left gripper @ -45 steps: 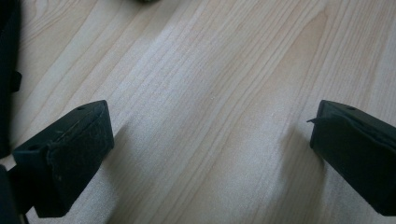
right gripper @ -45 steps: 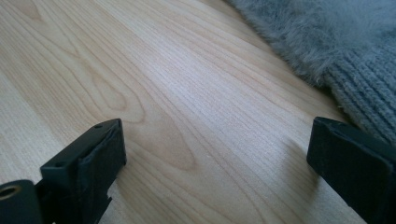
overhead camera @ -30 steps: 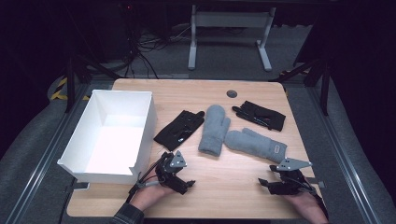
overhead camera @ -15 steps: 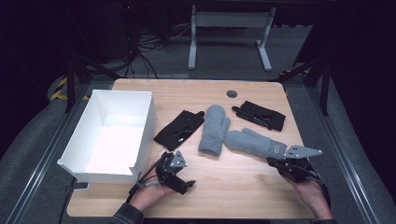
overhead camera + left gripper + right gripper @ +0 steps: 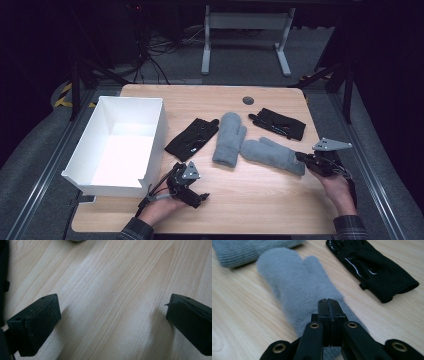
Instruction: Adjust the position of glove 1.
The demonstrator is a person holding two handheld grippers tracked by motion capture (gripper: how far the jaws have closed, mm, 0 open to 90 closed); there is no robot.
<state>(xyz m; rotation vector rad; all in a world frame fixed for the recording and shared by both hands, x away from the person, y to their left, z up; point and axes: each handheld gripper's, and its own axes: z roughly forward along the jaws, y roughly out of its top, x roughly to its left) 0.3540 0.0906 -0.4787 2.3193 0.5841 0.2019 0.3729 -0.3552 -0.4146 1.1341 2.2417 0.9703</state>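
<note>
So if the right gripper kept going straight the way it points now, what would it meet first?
The right gripper, jaws shut, points at the cuff end of the grey mitten. That mitten comes first, probably almost at once; whether they already touch is unclear.

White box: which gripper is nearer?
Left. The left gripper sits just off the white box at its near right corner, jaws open over bare table. The right gripper is across the table, shut at the cuff of a grey mitten.
</note>
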